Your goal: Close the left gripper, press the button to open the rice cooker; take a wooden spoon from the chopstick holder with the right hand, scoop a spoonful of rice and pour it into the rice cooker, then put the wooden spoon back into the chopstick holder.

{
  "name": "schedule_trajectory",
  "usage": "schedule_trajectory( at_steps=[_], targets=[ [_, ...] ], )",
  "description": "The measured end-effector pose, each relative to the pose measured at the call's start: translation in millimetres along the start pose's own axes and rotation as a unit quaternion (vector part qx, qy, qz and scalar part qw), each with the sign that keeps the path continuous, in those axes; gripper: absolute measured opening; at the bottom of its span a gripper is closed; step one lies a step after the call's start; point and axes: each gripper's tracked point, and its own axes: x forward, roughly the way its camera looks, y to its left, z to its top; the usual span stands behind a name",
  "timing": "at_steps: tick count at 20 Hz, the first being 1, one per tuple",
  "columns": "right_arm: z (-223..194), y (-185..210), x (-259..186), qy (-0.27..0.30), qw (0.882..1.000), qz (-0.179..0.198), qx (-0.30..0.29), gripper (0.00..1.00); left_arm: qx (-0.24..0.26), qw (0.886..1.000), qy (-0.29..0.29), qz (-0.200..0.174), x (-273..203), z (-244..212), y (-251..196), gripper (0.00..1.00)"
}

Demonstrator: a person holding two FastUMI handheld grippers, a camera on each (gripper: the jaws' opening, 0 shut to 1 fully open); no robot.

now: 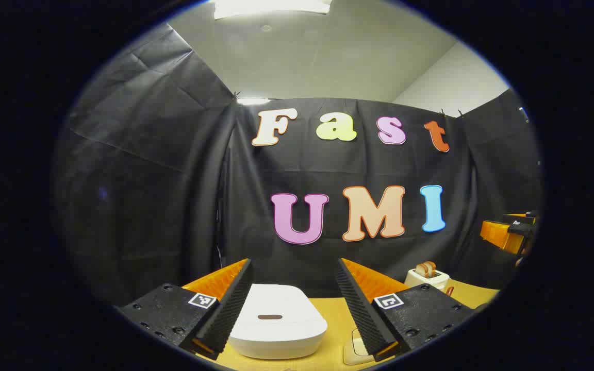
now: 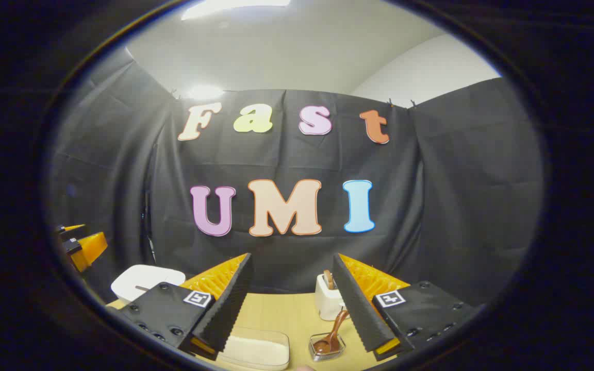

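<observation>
Wooden and pale yellow, the surface [image 1: 328,319] is seen low in both views, with the black cloth wall of the booth behind it. In the left gripper view, the left tongs [image 1: 294,304] are held wide apart, nothing between them, and the white rice cooker [image 1: 276,322] sits just ahead of them, its lid down and a small dark oval button [image 1: 269,317] on top. A toaster [image 1: 427,278] with bread in it stands toward the far right corner. In the right gripper view, the right tongs [image 2: 289,309] are likewise spread wide and empty. Ahead of them, toward the far edge, a white chopstick holder [image 2: 327,301] stands with a brown wooden handle poking out. Nearer, a small clear dish [image 2: 327,346] holds a wooden spoon [image 2: 334,332] whose handle leans up and to the right, and a clear lidded container [image 2: 256,350] holding what is judged to be rice lies at the near edge. The task is judged not yet begun: the cooker is still to be opened. A wooden spoon is expected to be light, stiff and somewhat smooth, so it would best be pinched across the handle's upper part, firmly enough to prevent twisting while scooping.
</observation>
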Motion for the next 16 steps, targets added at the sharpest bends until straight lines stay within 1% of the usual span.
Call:
schedule_trajectory(
  at_steps=[1, 3, 4, 5, 8, 9, 10, 12, 14, 15, 16],
  targets=[
    [-2, -2, 2, 0.002, 1.000, 0.002, 0.001, 0.99, 0.001, 1.000, -0.001, 0.002, 1, 1, -1, 0.94],
    [-4, -4, 7, 0.005, 1.000, 0.006, 0.002, 0.99, 0.005, 1.000, -0.003, 0.008, 4, 3, -3, 0.94],
    [-4, -6, 9, 0.006, 1.000, 0.007, 0.004, 0.99, 0.009, 1.000, -0.003, 0.010, 6, 3, -5, 0.92],
    [-6, -7, 12, 0.008, 1.000, 0.009, 0.006, 1.00, 0.011, 1.000, -0.003, 0.012, 9, 4, -6, 0.95],
    [-11, -12, 19, 0.012, 1.000, 0.012, 0.011, 1.00, 0.019, 1.000, -0.003, 0.011, 11, 4, -12, 0.94],
    [-12, -12, 20, 0.013, 1.000, 0.014, 0.011, 1.00, 0.021, 1.000, -0.003, 0.010, 13, 4, -14, 0.92],
    [-12, -10, 22, 0.013, 1.000, 0.020, 0.011, 1.00, 0.021, 1.000, -0.004, 0.010, 14, 5, -15, 0.94],
    [-13, -5, 24, 0.012, 0.999, 0.030, 0.011, 1.00, 0.025, 1.000, -0.003, 0.011, 15, 4, -15, 0.92],
    [-14, -4, 27, 0.011, 0.999, 0.038, 0.010, 1.00, 0.028, 1.000, -0.004, 0.010, 17, 4, -18, 0.92],
    [-16, -3, 29, 0.012, 0.999, 0.041, 0.010, 1.00, 0.028, 1.000, -0.003, 0.008, 18, 5, -20, 0.93],
    [-18, -1, 31, 0.015, 0.999, 0.044, 0.009, 1.00, 0.030, 1.000, -0.002, 0.008, 18, 4, -21, 0.96]
  ],
)
